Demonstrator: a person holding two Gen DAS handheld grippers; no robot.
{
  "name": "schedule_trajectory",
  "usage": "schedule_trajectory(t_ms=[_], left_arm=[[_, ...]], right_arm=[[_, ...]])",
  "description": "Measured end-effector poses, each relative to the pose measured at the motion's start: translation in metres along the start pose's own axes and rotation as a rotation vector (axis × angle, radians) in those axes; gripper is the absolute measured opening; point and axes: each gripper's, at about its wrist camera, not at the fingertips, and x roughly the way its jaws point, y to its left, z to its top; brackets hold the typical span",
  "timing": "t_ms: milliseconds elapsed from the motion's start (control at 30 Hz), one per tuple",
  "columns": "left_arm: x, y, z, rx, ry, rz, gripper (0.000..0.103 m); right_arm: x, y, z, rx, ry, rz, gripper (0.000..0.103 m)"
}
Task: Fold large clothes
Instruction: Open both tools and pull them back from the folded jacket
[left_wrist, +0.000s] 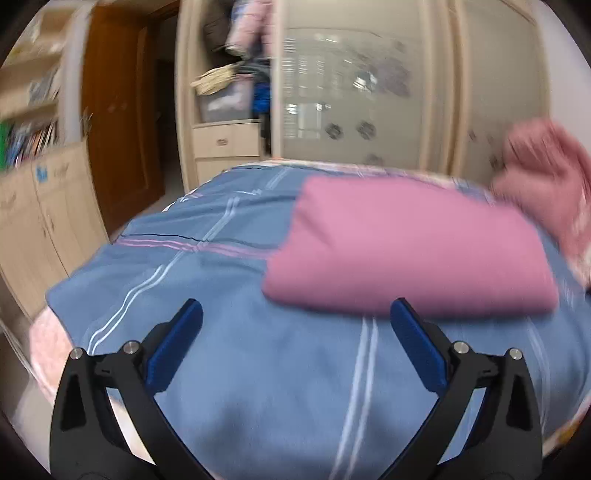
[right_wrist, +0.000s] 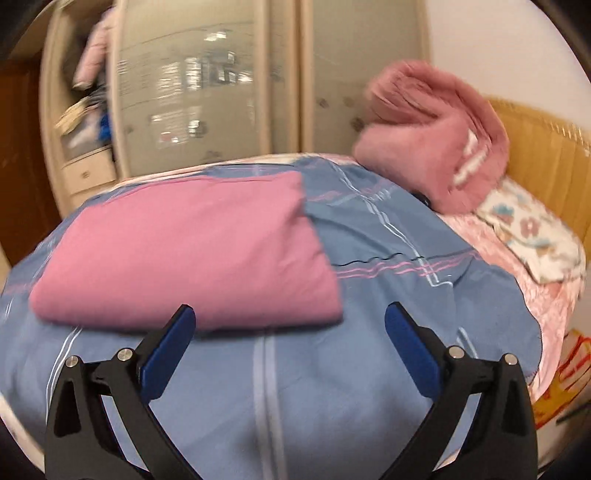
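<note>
A pink garment (left_wrist: 406, 247) lies folded into a neat rectangle on the blue striped bedspread (left_wrist: 258, 387). In the right wrist view the same folded garment (right_wrist: 184, 251) sits left of centre on the bedspread (right_wrist: 332, 387). My left gripper (left_wrist: 295, 314) hangs wide open in front of the garment's near edge, off its left corner, with nothing between its blue pads. My right gripper (right_wrist: 290, 317) is likewise open and empty, pulled back from the garment's near right corner. Both views are motion-blurred.
A rolled pink blanket (right_wrist: 432, 147) lies at the head of the bed by a floral pillow (right_wrist: 532, 232) and a yellow headboard (right_wrist: 539, 147). A wardrobe with sliding doors (left_wrist: 369, 81) stands behind the bed. Low cabinets (left_wrist: 44, 214) and a wooden door (left_wrist: 118, 110) are at left.
</note>
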Motion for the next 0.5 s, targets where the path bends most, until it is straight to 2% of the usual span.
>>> schedule_trajectory(t_ms=[100, 200, 300, 367, 500], left_arm=[[-0.021, -0.025, -0.03, 0.07, 0.006, -0.037, 0.101], [-0.035, -0.04, -0.049, 0.119, 0.034, -0.04, 0.101], [-0.048, -0.039, -0.051, 0.093, 0.016, -0.05, 0.101], [-0.054, -0.039, -0.051, 0.072, -0.009, -0.047, 0.101], [-0.063, -0.048, -0.05, 0.086, -0.039, -0.017, 0.101]], right_arm=[[-0.019, 0.013, -0.018, -0.005, 0.005, 0.032, 0.102], [-0.035, 0.023, -0.035, -0.005, 0.016, 0.043, 0.102], [-0.05, 0.031, -0.039, 0.004, 0.008, 0.046, 0.102], [-0.065, 0.033, -0.04, 0.021, -0.027, 0.054, 0.102], [-0.08, 0.04, -0.048, -0.001, -0.078, 0.011, 0.102]])
